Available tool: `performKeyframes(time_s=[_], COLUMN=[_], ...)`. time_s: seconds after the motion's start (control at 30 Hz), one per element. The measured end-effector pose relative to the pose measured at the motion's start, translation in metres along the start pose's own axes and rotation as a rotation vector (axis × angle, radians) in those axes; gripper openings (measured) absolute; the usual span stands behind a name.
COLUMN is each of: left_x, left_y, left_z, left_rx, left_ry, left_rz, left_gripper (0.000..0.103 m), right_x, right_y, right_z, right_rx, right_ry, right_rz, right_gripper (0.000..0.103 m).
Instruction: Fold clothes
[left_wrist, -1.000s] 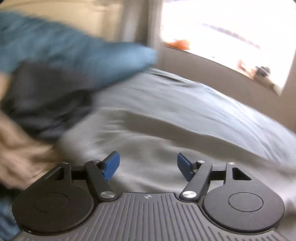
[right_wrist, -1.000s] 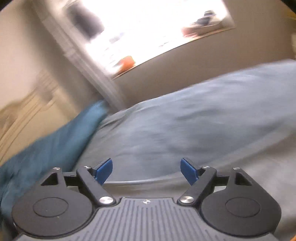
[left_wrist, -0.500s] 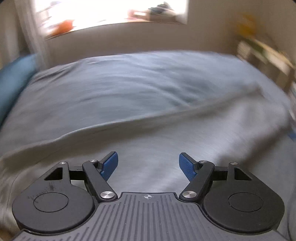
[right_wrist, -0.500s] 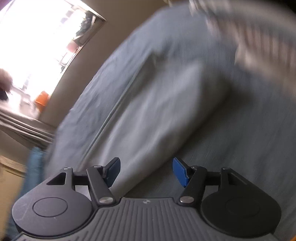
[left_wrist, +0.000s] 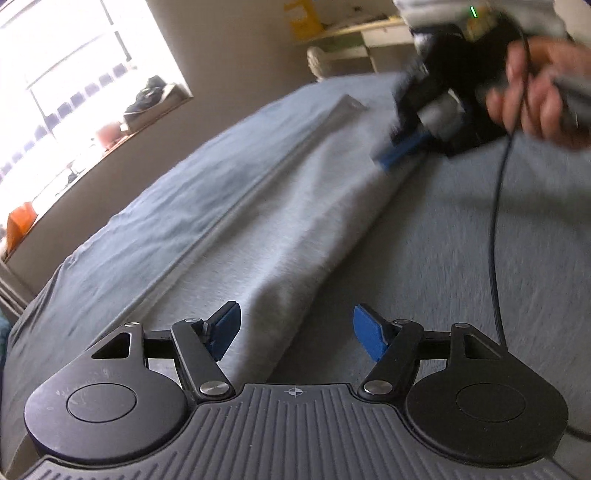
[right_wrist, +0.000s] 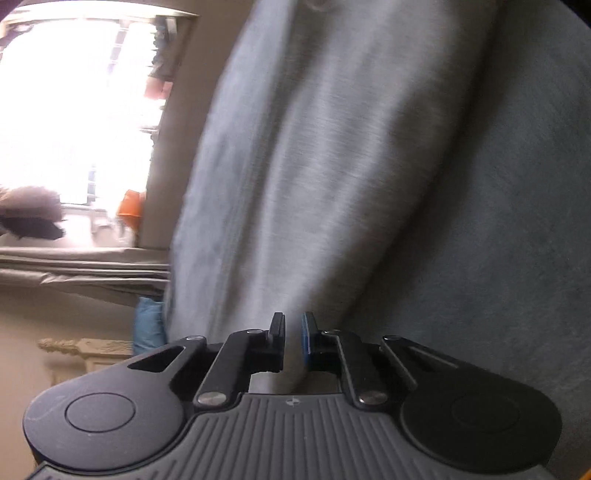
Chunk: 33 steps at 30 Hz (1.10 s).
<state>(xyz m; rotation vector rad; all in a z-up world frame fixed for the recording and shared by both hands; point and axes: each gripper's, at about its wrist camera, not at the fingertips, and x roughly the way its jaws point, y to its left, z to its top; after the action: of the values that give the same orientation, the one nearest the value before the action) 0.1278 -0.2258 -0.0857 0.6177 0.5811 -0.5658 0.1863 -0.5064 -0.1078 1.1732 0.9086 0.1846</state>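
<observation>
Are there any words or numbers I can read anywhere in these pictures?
No words or numbers can be read.
The yellow thing on the far wall: too blurred to show any writing.
Each gripper's base carries only a small crosshair mark, not a letter.
The grey garment shows no label or print.

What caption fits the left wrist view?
Left gripper closing astride long pale grey garment on blue-grey bedsheet; right gripper at far end.

My right gripper (left_wrist: 399, 147) is smeared by motion in the left wrist view, so I can't read its grip. The grey garment (right_wrist: 314, 147) runs off the far frame edge. Windowsill clutter (left_wrist: 147, 99) is too washed out to identify.
</observation>
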Motion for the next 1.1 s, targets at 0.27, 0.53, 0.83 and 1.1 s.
performKeyframes(time_s=[0.27,0.53,0.83,1.1], left_x=[0.015,0.022,0.014,0.014], left_y=[0.001,-0.002,-0.009,0.023], left_z=[0.002,0.004,0.01,0.018], left_rx=[0.024,0.019,-0.002,-0.133], left_ry=[-0.005,0.001,-0.017,0.01], left_rz=[0.043,0.043,0.078,0.116], left_gripper=[0.048,0.036,0.04,0.041], right_x=[0.002,0.036,0.027,0.04], right_y=[-0.005,-0.028,0.0,0.039], right_z=[0.001,-0.001,0.004,0.028], right_rx=[0.088,0.169,0.053,-0.094], right_ry=[0.082,0.087,0.012,0.004], right_rz=[-0.039,-0.035,0.052,0.077], right_gripper=[0.012,0.029,0.003,0.003])
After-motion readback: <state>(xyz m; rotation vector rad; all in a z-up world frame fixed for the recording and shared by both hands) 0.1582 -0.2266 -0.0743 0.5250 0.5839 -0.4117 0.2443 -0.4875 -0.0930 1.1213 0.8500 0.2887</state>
